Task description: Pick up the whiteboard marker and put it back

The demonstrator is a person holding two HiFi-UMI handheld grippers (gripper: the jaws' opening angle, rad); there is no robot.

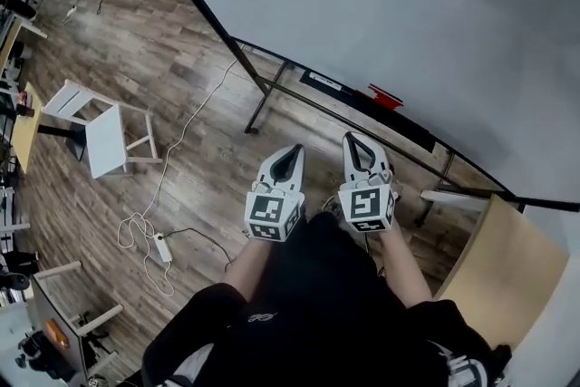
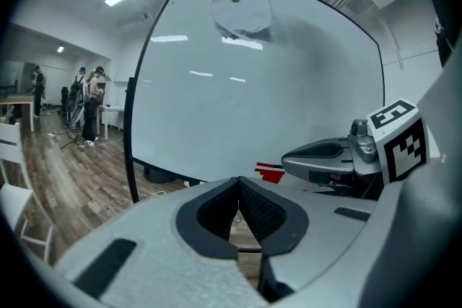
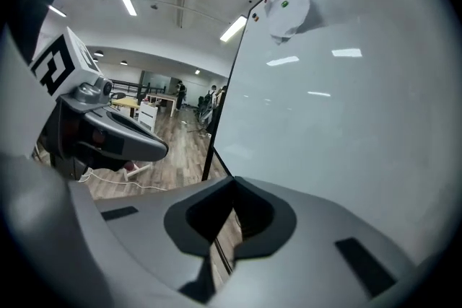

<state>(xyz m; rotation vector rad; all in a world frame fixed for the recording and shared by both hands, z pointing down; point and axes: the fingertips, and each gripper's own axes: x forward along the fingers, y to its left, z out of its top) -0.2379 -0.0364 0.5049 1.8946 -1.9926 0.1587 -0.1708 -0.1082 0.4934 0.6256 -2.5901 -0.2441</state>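
Observation:
A big whiteboard (image 1: 381,14) on a black stand fills the upper right of the head view. On its tray ledge (image 1: 353,95) lies a small red thing (image 1: 384,97), also in the left gripper view (image 2: 269,169); it is too small to tell whether it is the marker. My left gripper (image 1: 292,157) and right gripper (image 1: 355,140) are side by side in front of the board, below the ledge, both pointing at it. The left gripper (image 2: 238,182) is shut with nothing in it. The right gripper (image 3: 232,182) also has its pads together and holds nothing.
A white chair (image 1: 104,131) stands on the wooden floor at left, with a power strip and white cable (image 1: 163,247) nearer me. A light wooden tabletop (image 1: 507,276) is at the right. The board's stand leg (image 1: 258,109) reaches the floor ahead. People (image 2: 90,108) stand far off.

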